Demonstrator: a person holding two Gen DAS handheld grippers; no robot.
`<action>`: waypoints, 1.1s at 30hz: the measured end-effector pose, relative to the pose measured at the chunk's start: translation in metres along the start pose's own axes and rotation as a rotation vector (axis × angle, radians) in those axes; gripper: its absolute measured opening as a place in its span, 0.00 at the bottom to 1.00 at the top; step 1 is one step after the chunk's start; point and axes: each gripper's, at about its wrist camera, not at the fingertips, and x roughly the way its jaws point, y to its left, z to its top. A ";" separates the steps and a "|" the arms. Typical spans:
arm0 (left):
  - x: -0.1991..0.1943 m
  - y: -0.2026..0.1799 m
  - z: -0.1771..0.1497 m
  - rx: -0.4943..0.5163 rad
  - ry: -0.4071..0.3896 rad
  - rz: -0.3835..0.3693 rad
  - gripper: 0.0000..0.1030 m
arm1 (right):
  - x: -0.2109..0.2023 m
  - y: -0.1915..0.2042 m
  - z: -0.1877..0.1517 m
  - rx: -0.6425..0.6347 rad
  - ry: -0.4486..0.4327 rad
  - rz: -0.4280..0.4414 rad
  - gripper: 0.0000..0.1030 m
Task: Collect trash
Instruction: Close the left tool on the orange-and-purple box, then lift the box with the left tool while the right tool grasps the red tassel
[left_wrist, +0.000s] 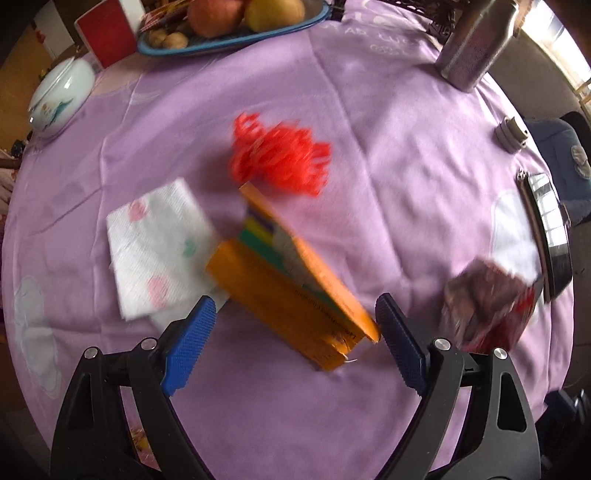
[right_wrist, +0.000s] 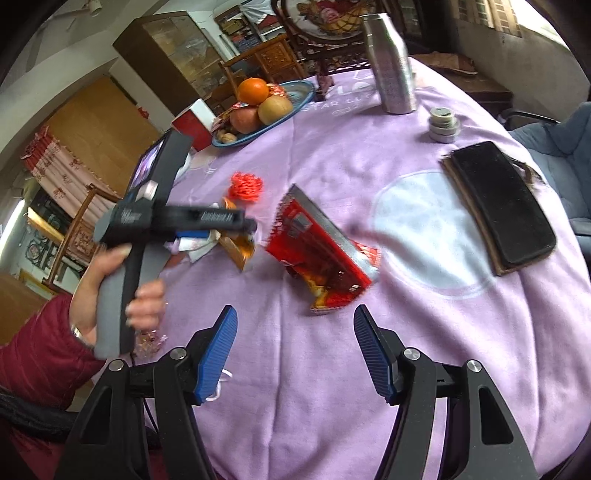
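An orange carton (left_wrist: 291, 291) lies on the purple tablecloth between the tips of my open left gripper (left_wrist: 295, 314); it also shows in the right wrist view (right_wrist: 240, 247). A white printed napkin (left_wrist: 159, 251) lies to its left, and a red plastic net (left_wrist: 280, 155) beyond it. A red snack wrapper (right_wrist: 321, 254) lies just ahead of my open, empty right gripper (right_wrist: 295, 321); it shows blurred in the left wrist view (left_wrist: 487, 306). In the right wrist view the left gripper (right_wrist: 218, 229) hovers over the carton.
A fruit tray (right_wrist: 295, 96), a red box (left_wrist: 107, 33), a white lidded bowl (left_wrist: 59, 96), a steel bottle (right_wrist: 388, 62), its cap (right_wrist: 443, 123) and a black phone on a wallet (right_wrist: 502, 206) stand around the table (right_wrist: 332, 369).
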 end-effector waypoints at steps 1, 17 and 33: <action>-0.001 0.007 -0.006 -0.006 0.010 0.008 0.83 | 0.001 0.004 0.001 -0.012 0.002 0.006 0.63; -0.017 0.041 -0.019 -0.055 -0.020 -0.046 0.83 | 0.000 0.023 -0.001 -0.066 -0.005 0.024 0.63; -0.013 0.031 -0.006 -0.007 -0.074 -0.091 0.55 | -0.003 0.001 0.000 0.016 -0.017 -0.012 0.63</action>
